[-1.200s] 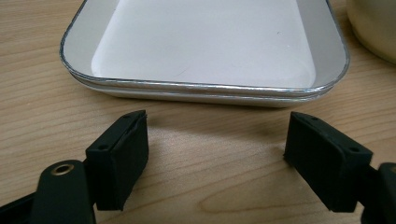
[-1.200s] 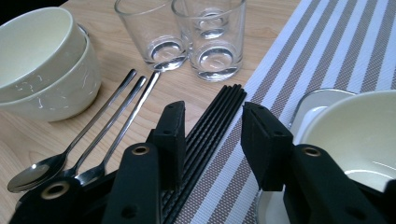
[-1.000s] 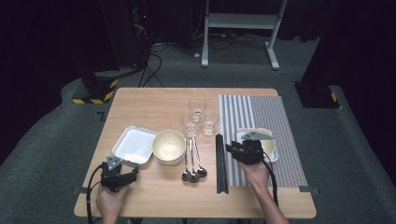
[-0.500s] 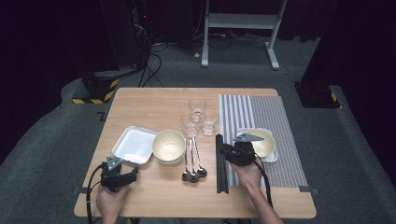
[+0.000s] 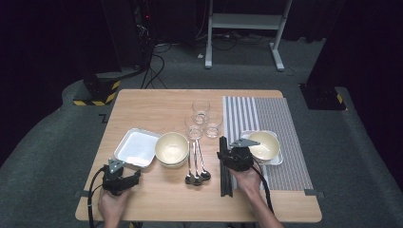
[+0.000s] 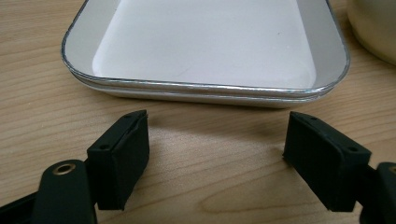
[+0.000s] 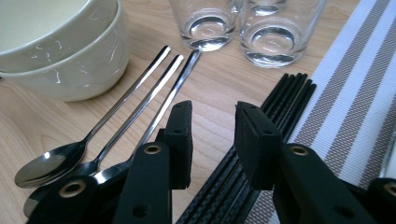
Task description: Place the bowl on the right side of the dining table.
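The right gripper (image 5: 227, 153) is held low over the black chopsticks (image 7: 261, 140), with its jaws partly apart and nothing pinched, likely so a few can be picked up. The left gripper (image 5: 124, 179) is kept wide apart beside the white tray (image 6: 210, 46), holding nothing.

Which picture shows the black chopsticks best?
The right gripper view: the black chopsticks lie close up, so you can see the separate sticks running beside the striped mat. In the high view, the chopsticks are just a thin dark bundle by the right gripper. The left gripper view looks at the white tray.
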`<state>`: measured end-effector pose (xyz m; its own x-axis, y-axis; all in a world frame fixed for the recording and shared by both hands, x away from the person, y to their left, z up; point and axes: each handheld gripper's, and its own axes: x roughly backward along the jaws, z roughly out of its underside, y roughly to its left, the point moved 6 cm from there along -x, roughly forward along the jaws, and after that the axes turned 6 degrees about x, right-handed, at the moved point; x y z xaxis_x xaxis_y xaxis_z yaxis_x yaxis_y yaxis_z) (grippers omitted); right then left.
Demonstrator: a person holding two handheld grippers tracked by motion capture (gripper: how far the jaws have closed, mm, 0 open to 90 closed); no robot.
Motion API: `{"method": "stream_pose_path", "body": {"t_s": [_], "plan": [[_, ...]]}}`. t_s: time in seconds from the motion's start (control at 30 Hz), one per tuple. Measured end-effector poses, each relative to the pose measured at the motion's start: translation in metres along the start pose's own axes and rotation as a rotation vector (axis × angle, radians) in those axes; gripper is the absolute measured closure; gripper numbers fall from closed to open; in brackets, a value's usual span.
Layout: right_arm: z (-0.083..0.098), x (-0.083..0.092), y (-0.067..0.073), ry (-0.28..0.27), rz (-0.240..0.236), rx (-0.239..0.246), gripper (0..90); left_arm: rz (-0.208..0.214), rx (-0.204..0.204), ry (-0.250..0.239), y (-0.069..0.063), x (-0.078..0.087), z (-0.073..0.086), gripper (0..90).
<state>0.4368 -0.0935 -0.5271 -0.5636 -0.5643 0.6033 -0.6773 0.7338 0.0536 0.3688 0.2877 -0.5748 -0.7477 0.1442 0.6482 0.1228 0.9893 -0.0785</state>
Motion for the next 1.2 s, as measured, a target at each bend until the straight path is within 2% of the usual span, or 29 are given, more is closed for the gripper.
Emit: {"method": "stream_pose_path", "body": {"t_s": [0.53,0.67,0.87,1.07,1.2], "plan": [[0.007,-0.031,0.032,0.085,-0.057,0.063,71.6,0.003,0.001,-0.001,0.0,0.0,0.0,22.5],[0.008,-0.037,0.038,0.095,-0.058,0.087,72.2,0.004,0.002,-0.001,0.001,0.0,0.0,22.5],[0.008,-0.046,0.047,0.117,-0.062,0.094,72.4,0.008,0.008,-0.003,0.001,0.0,0.0,22.5],[0.007,-0.052,0.05,0.134,-0.047,0.104,72.6,0.014,0.018,-0.006,0.001,0.001,0.0,22.6],[0.009,-0.056,0.052,0.161,-0.021,0.131,74.0,0.015,0.018,-0.006,0.001,0.001,0.0,22.6]]}}
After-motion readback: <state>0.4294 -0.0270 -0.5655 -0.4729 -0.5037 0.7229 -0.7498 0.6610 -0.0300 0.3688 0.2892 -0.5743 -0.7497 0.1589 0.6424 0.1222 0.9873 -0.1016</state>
